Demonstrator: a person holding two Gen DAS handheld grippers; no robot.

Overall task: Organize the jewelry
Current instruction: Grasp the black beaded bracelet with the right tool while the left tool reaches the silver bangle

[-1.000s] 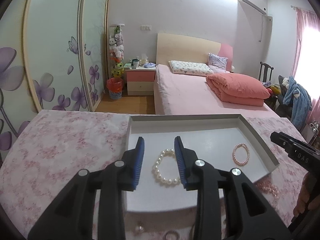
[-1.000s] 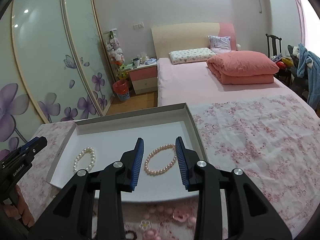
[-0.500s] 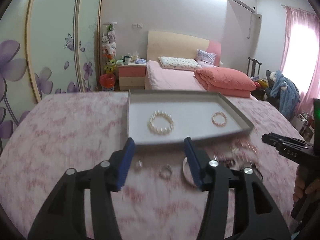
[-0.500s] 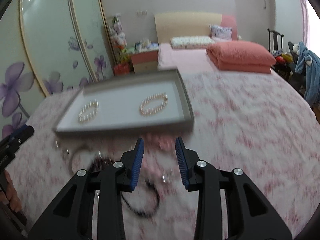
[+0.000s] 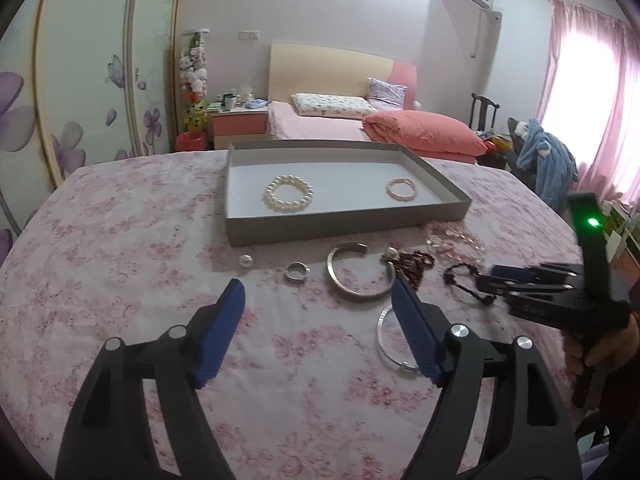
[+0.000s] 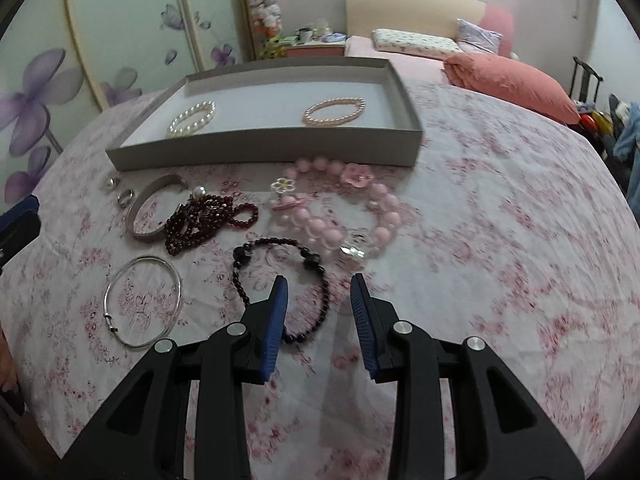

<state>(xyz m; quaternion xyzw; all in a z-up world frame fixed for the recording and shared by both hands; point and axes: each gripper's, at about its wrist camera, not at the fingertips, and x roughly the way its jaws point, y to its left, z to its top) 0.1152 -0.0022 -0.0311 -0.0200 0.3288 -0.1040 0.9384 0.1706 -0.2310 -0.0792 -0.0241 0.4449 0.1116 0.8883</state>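
Holding white pearl bracelet and pink pearl bracelet, grey tray; both tongs apart, empty.

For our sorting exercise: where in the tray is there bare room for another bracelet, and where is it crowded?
The tray floor is bare between the white pearl bracelet and pink pearl bracelet. The cloth in front of the tray is crowded with bangles and beads.

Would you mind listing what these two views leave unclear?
- Thin silver bangle: left wrist view, its right side is hidden behind a finger of the left hand-held gripper.
- Black bead bracelet: right wrist view, its near arc is covered by the right hand-held gripper.
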